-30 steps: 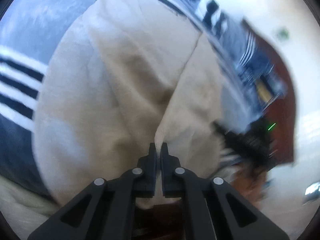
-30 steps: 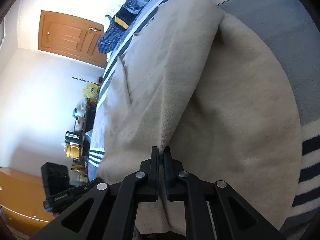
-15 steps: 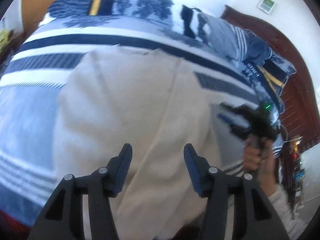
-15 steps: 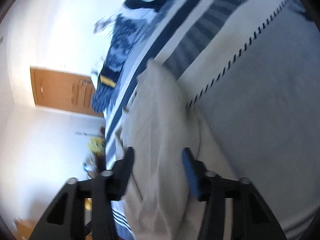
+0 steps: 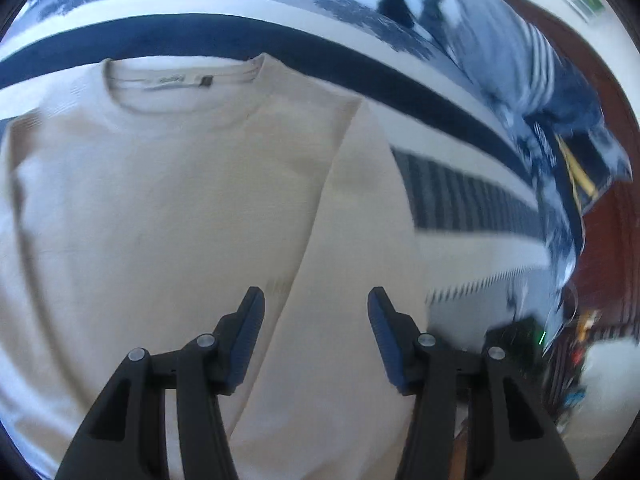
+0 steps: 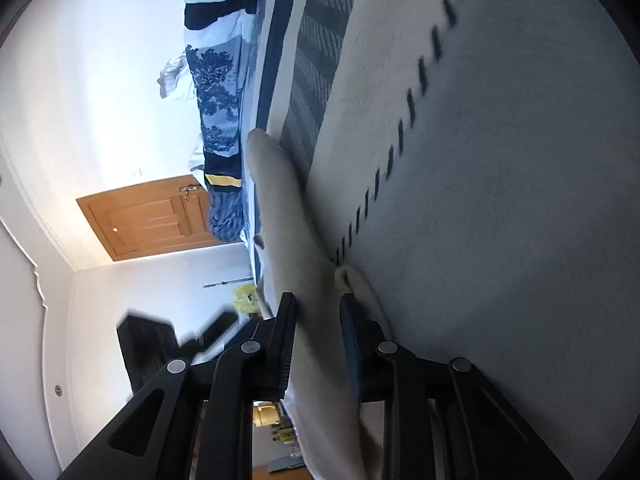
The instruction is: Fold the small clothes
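- The beige sweater (image 5: 168, 208) lies flat on the blue-and-white striped bedspread (image 5: 460, 208), neckline towards the pillows (image 5: 520, 60), one sleeve folded down along its side.
- The left gripper (image 5: 316, 312) hovers above the sweater's lower part, jaws parted about halfway, nothing between them; the cloth lies below, untouched.
- The right gripper (image 6: 318, 316), tilted sideways and low over the bed, straddles the sweater's edge (image 6: 316, 320); its jaws are closing with the fabric between them, and whether the pads already press cannot be told.
- A wooden door (image 6: 152, 216) stands in the background.
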A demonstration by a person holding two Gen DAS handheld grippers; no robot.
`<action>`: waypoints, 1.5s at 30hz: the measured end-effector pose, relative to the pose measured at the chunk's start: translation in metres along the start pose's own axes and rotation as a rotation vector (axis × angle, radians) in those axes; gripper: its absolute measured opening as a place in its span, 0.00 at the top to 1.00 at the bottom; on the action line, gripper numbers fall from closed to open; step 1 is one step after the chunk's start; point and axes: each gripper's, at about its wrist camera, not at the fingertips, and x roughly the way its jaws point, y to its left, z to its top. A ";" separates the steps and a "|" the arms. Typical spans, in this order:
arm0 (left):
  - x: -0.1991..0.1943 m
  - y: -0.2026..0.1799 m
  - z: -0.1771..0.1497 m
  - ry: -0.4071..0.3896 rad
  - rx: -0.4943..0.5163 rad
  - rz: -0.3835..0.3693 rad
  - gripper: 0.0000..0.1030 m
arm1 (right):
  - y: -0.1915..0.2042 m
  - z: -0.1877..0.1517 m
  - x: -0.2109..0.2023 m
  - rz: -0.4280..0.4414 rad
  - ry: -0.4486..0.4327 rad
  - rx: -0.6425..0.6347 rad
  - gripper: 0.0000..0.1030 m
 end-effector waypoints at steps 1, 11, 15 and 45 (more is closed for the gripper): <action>0.005 -0.002 0.010 -0.002 -0.004 0.004 0.49 | -0.002 0.001 0.001 -0.002 -0.001 0.006 0.83; 0.066 -0.041 0.048 0.049 -0.026 0.020 0.49 | -0.007 0.000 0.000 -0.034 -0.002 0.057 0.91; 0.080 -0.047 0.051 0.062 -0.020 0.081 0.55 | -0.007 0.001 0.002 -0.026 0.017 0.062 0.91; 0.043 -0.040 0.070 -0.066 0.101 0.072 0.51 | 0.021 0.007 -0.018 -0.007 -0.151 -0.045 0.97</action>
